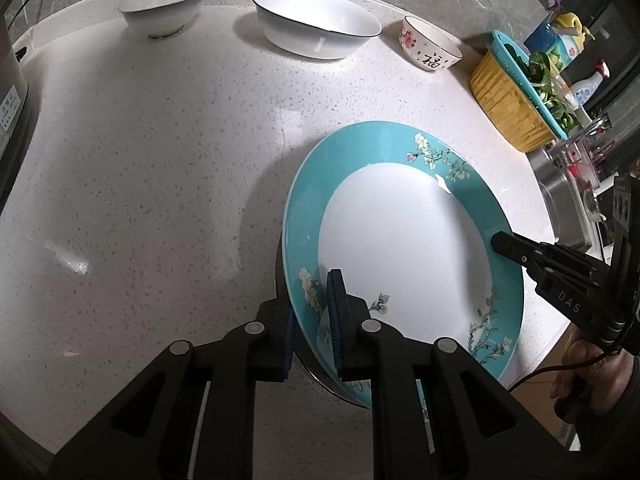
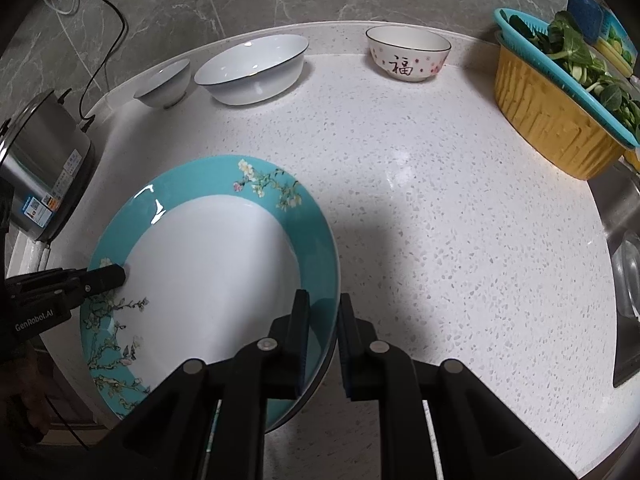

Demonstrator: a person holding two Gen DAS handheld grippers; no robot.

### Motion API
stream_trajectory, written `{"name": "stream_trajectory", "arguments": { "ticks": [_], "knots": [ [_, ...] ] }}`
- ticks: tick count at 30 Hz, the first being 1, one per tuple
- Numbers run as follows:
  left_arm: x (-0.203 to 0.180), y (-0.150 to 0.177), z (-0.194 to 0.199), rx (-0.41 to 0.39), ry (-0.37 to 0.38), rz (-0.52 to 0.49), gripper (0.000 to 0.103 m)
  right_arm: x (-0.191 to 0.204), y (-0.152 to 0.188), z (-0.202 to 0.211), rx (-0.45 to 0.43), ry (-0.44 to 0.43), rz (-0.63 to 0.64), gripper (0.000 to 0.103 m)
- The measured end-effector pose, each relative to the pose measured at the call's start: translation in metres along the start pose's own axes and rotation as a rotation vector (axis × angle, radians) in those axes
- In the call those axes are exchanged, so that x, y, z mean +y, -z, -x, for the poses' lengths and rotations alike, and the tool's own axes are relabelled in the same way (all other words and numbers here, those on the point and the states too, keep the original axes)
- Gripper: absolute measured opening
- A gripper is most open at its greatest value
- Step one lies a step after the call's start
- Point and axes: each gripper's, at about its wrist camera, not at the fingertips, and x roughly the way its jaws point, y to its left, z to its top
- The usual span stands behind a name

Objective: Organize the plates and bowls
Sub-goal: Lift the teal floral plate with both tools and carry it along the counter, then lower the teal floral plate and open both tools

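Left tool: blue-padded fingers clamped on the near rim of the teal plate, one pad under the rim, one on top. Side of this tool reads "GenRobot.AI" in the right wrist view.

Right tool: fingers straddle the opposite rim of the same plate, one inside, one outside; closed on the rim as far as can be seen. Its body reads "DAS" in the left wrist view.

Plate: teal band with blossom-branch pattern, white centre, held between both tools over the speckled white table; looks tilted, near edge off the surface. Whether the far edge touches the table cannot be told.

Back row along the wall, well apart from the plate: small white bowl, just beside it a large white bowl with a dark rim line, then further right a patterned bowl with pink flowers and the character "福".

Right: yellow basin carrying a teal colander of green leaves.

Left: steel appliance with stickers, print too small to read.
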Motion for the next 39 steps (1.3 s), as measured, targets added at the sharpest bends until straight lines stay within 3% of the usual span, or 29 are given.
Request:
{"name": "stream_trajectory", "arguments": {
  "ticks": [15, 23, 25, 28, 30, 33, 36, 38, 39],
  "knots": [
    [-0.004, 0.002, -0.002, 0.008, -0.033, -0.033, 0.016, 0.01, 0.007, -0.001, -0.01, 0.052, 0.11, 0.021],
    [0.001, 0.002, -0.006, 0.026, -0.031, -0.002, 0.018, 0.018, 0.011, 0.0, -0.04, 0.077, 0.162, 0.024],
    [0.001, 0.0, -0.003, 0.018, -0.03, 0.003, 0.019, 0.017, 0.012, -0.001, -0.04, 0.079, 0.158, 0.031],
    [0.0, -0.001, 0.007, -0.007, -0.006, 0.009, 0.033, 0.013, 0.01, 0.002, -0.055, 0.071, 0.143, 0.05],
    [0.0, -0.004, 0.016, -0.029, 0.021, 0.003, 0.069, 0.012, 0.008, 0.006, -0.074, 0.068, 0.14, 0.058],
    [0.004, -0.016, 0.033, -0.066, 0.055, 0.02, 0.075, 0.005, 0.002, 0.019, -0.112, 0.051, 0.114, 0.067],
    [0.02, -0.043, 0.044, -0.082, 0.093, 0.092, 0.086, -0.008, -0.019, 0.034, -0.145, 0.026, 0.057, 0.084],
    [0.032, -0.065, 0.049, -0.112, 0.142, 0.146, 0.091, -0.011, -0.038, 0.037, -0.142, -0.012, 0.029, 0.087],
    [0.036, -0.075, 0.05, -0.117, 0.154, 0.162, 0.1, -0.012, -0.053, 0.04, -0.14, -0.043, 0.01, 0.087]
  ]
}}
